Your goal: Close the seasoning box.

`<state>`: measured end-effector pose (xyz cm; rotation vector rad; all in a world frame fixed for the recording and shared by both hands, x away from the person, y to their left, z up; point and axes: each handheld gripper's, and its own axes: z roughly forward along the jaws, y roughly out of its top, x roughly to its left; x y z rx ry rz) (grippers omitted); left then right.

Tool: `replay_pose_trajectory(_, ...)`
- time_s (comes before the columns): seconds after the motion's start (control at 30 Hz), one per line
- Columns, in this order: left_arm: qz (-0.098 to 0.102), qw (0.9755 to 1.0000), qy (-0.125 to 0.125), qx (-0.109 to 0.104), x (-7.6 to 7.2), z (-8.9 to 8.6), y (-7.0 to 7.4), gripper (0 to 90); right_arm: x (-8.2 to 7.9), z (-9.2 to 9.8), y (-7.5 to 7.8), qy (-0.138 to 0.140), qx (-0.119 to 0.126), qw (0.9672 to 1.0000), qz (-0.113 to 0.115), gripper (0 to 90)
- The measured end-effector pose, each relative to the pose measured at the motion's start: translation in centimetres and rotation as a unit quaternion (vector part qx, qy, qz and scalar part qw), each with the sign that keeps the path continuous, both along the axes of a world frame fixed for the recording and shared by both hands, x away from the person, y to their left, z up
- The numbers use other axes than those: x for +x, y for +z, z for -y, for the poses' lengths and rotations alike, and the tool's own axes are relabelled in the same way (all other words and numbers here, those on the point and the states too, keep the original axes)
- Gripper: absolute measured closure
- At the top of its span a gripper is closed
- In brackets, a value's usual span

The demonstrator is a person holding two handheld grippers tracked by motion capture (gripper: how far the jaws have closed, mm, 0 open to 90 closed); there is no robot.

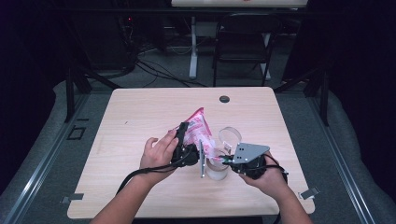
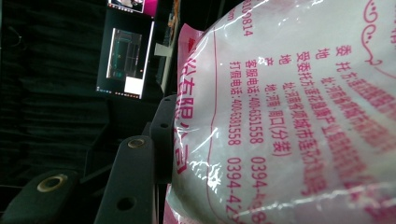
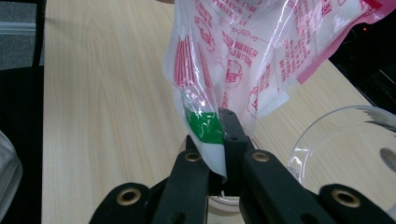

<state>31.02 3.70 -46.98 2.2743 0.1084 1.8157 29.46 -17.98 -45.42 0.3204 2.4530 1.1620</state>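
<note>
A clear plastic bag with pink print and white contents hangs tilted above the table's middle. My left gripper is shut on the bag's full body; in the left gripper view the bag bulges against one black finger and hides the other. My right gripper is shut on the bag's lower corner. In the right gripper view its gripper pinches that corner beside a green patch. A clear cup stands right under the pinched corner.
A second clear round container lies just behind the cup, and its rim appears at the right. The wooden table has a black grommet near its far edge. A folding chair stands beyond the table.
</note>
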Motion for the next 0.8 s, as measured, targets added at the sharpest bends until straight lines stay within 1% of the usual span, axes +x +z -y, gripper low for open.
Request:
replay_pose_trajectory(0.17, 0.003, 1.0, -0.002, 0.001, 0.0, 0.01, 0.03, 60.3, 0.01, 0.02, 0.0, 0.0, 0.0, 1.0, 0.0, 90.0)
replay_pose_trajectory(0.3, 0.001, 1.0, 0.001, 0.001, -0.06, 0.04, 0.09, 60.3, 0.01, 0.03, 0.01, 0.0, 0.0, 1.0, 0.0, 90.0)
replay_pose_trajectory(0.8, 0.006, 1.0, -0.001, 0.004, -0.08, 0.09, 0.29, 60.4, 0.01, 0.06, 0.01, 0.0, 0.001, 1.0, 0.0, 90.0)
